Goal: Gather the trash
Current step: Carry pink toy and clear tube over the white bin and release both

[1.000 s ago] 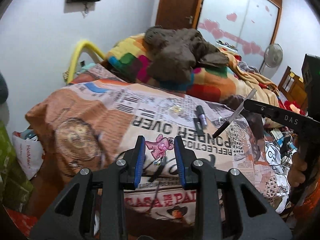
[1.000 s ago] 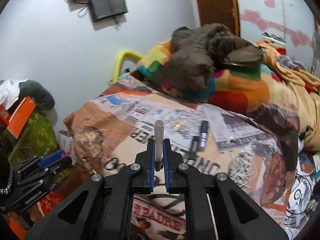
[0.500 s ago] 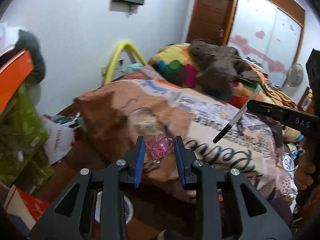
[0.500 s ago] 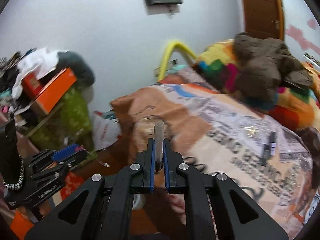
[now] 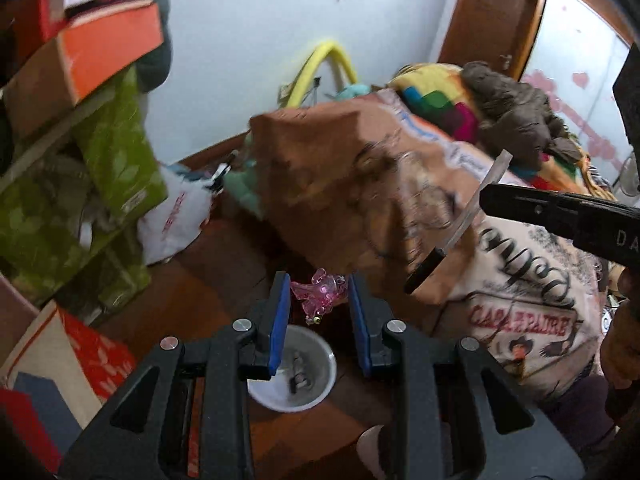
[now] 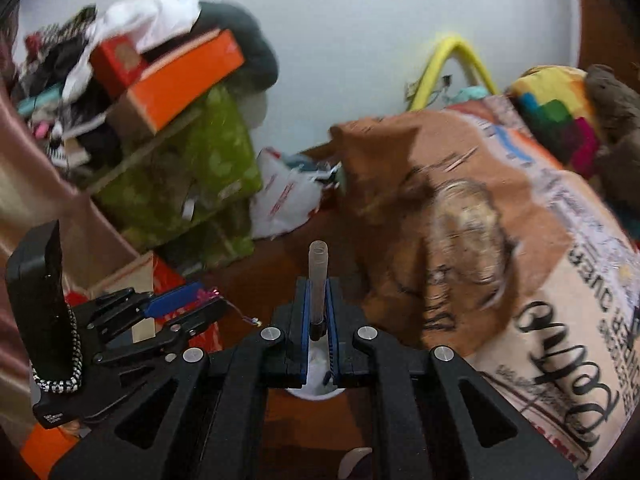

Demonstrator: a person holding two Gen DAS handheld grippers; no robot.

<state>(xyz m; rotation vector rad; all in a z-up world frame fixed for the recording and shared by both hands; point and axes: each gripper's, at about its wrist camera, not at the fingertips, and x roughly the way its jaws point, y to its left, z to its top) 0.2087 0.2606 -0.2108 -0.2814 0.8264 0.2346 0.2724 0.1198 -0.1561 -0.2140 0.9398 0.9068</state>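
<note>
My left gripper [image 5: 317, 296] is shut on a pink translucent plastic trinket [image 5: 320, 290] and holds it above a white round bin [image 5: 294, 368] on the wooden floor. The bin holds a small dark item. My right gripper [image 6: 318, 304] is shut on a clear pen barrel [image 6: 318, 276] with a dark tip. The bin's white rim [image 6: 316, 394] shows just below its jaws. In the left wrist view the right gripper [image 5: 560, 216] with the pen [image 5: 460, 232] is at the right. In the right wrist view the left gripper [image 6: 188, 308] is at the left.
A bed with a newspaper-print cover [image 5: 500, 264] fills the right side. A green box [image 5: 116, 152] under an orange box [image 5: 100, 48] stands at the left, with a white plastic bag [image 5: 176, 220] on the floor beside it. A red and white box [image 5: 68, 352] lies near left.
Both grippers swung left and down, away from the bed top towards the floor. The white bin has come into view below them. Both still hold their items.
</note>
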